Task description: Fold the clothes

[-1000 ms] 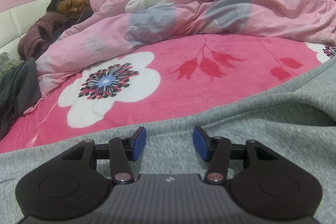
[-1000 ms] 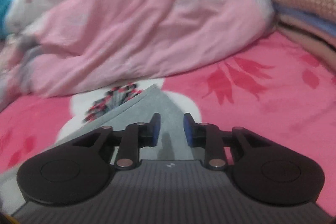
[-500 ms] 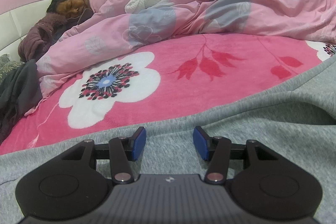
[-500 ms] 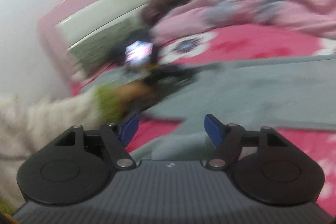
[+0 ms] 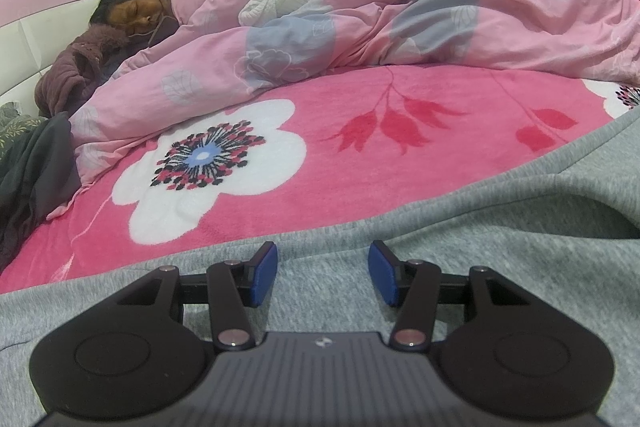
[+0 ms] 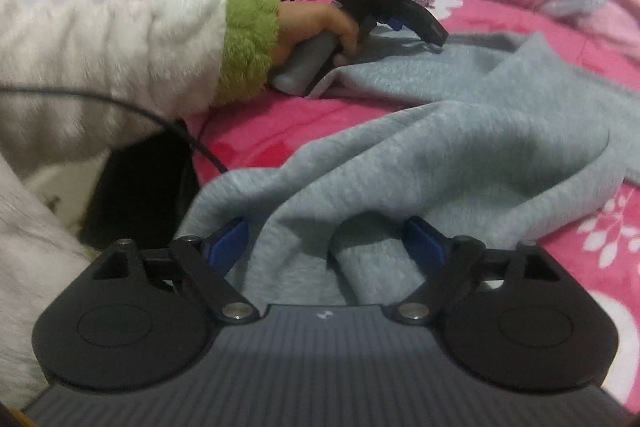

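Resting over the grey garment, the left gripper shows in its own view with blue pads half apart and nothing pinched between them; the cloth simply lies flat beneath, spread across the pink flowered blanket, and a pink duvet is heaped further back with a person lying under it at the headboard end. From the right wrist view, the right gripper has just been opening its jaws, which now stand wide, and a rumpled hump of the same grey garment bulges up between the pads without being pressed by either. Beyond it the person's left hand, in a fluffy white sleeve with a green cuff, holds the other gripper down on the far part of the cloth. The risk, as I judge it, lies in that bunched fold: closing on it could catch several layers at once and drag a crumpled wad rather than a clean edge, spoiling the fold line. The thin black cable trailing close by could also snag. With the left pads not clamped, the far side may slide when pulled.
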Action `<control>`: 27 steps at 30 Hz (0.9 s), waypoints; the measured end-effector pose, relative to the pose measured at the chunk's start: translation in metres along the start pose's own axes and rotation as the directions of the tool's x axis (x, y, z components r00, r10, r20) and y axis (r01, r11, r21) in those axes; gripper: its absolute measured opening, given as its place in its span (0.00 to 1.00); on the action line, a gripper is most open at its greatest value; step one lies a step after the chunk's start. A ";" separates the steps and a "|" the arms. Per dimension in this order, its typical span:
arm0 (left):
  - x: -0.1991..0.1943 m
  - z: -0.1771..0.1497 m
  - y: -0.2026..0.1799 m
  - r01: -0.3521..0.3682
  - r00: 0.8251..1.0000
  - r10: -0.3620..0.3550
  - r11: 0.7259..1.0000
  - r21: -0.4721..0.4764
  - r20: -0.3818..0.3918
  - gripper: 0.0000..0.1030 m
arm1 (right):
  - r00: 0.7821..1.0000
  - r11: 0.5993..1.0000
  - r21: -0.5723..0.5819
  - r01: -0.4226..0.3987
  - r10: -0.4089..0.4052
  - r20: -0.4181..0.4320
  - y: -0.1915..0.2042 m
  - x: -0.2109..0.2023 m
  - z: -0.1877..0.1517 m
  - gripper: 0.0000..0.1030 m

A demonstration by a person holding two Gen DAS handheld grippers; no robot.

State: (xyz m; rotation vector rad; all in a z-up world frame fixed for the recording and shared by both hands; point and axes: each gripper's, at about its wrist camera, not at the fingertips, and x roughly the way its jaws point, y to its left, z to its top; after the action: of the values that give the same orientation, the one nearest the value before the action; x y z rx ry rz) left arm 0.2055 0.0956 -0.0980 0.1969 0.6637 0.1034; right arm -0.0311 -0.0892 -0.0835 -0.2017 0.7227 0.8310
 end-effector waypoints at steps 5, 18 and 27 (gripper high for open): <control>0.000 0.000 0.000 -0.001 1.000 0.001 1.000 0.000 0.001 0.51 | 0.994 0.993 -0.057 0.105 -0.105 0.002 0.005 -0.001 -0.003 0.51; 0.000 0.000 0.000 -0.003 1.000 0.003 1.000 0.001 0.002 0.51 | 0.984 0.917 0.389 -0.086 0.017 0.177 -0.071 -0.051 0.005 0.20; 0.000 -0.001 -0.001 -0.003 1.000 0.003 1.000 0.001 0.002 0.51 | 0.914 0.696 0.696 -0.174 -0.148 0.377 -0.164 -0.130 -0.027 0.20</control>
State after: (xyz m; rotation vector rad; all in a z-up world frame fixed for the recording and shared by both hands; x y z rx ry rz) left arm 0.2053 0.0952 -0.0987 0.1991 0.6612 0.1054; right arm 0.0159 -0.2893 -0.0361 0.6875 0.6004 0.5151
